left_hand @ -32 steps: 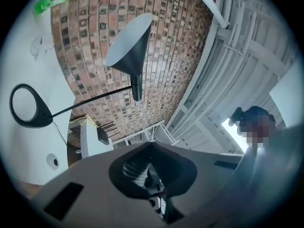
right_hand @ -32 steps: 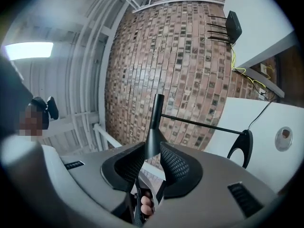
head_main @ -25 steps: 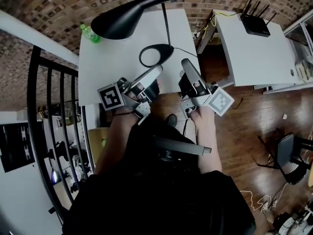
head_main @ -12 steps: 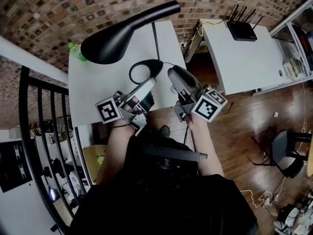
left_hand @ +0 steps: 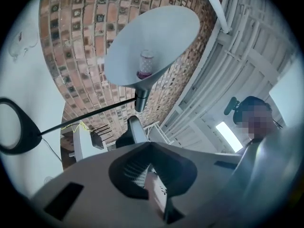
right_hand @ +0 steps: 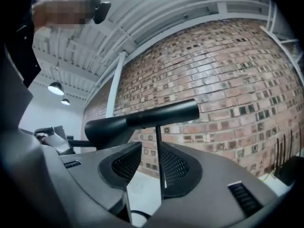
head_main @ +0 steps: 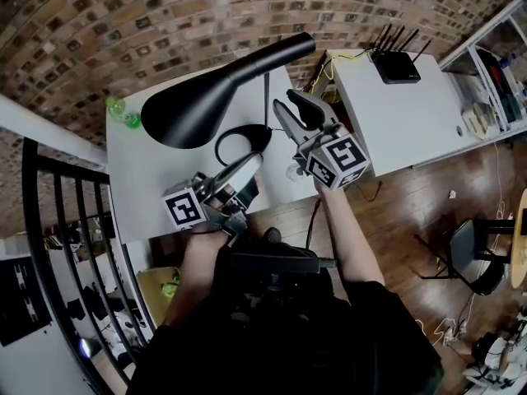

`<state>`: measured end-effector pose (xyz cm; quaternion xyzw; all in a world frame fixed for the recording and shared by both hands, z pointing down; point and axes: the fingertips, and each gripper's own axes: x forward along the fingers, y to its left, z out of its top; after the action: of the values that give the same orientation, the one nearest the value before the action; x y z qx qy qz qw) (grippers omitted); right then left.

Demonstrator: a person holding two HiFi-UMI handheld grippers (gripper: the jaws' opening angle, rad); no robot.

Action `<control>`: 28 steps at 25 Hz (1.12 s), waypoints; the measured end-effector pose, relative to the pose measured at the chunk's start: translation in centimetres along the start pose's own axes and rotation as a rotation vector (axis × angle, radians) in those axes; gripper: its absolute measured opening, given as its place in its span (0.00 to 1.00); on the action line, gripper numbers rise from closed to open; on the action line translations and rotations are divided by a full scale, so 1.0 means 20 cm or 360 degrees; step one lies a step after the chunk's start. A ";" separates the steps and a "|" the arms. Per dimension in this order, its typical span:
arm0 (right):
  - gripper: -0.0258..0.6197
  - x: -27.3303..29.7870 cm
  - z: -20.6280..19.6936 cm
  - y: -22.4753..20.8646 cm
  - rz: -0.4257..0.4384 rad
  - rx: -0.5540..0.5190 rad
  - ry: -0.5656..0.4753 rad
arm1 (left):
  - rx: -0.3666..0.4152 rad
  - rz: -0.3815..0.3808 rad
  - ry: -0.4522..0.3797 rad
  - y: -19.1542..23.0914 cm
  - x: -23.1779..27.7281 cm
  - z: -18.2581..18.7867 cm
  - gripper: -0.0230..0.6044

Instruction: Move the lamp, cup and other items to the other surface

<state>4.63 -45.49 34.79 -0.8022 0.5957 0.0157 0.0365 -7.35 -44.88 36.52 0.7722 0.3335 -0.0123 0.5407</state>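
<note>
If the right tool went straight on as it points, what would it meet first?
Probably the lamp stem, lined up between the jaws of the right tool, which have just been opening; depth is unclear.

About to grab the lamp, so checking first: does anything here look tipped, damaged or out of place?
Nothing stands out. The lamp stands upright on its ring base on the white table; the router sits on the other table.
</note>
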 end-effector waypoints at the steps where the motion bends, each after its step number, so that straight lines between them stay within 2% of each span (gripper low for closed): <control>1: 0.27 0.05 0.01 -0.02 0.0002 -0.0034 0.0004 | 0.0002 -0.0004 -0.0002 0.00 0.00 0.02 0.04; 8: 0.29 0.29 0.04 -0.06 0.0031 -0.0232 0.0016 | 0.0000 -0.0013 -0.0020 0.04 -0.03 0.09 0.04; 11: 0.26 0.36 0.05 -0.06 0.0045 -0.0261 0.0009 | 0.0010 -0.0012 -0.0023 0.04 -0.04 0.12 0.04; 13: 0.19 0.40 0.07 -0.06 0.0060 -0.0255 -0.0025 | 0.0017 -0.0008 -0.0029 0.04 -0.05 0.13 0.04; 19: 0.09 0.47 0.12 -0.05 0.0136 -0.0215 -0.0088 | 0.0022 0.0005 -0.0053 0.03 -0.06 0.15 0.04; 28: 0.06 0.42 0.14 -0.05 0.0053 -0.0148 -0.0157 | 0.0025 -0.0014 -0.0041 0.02 -0.08 0.14 0.04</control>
<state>8.09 -52.96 31.40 -0.7912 0.6051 0.0835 0.0281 -7.43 -48.11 36.22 0.7747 0.3297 -0.0271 0.5389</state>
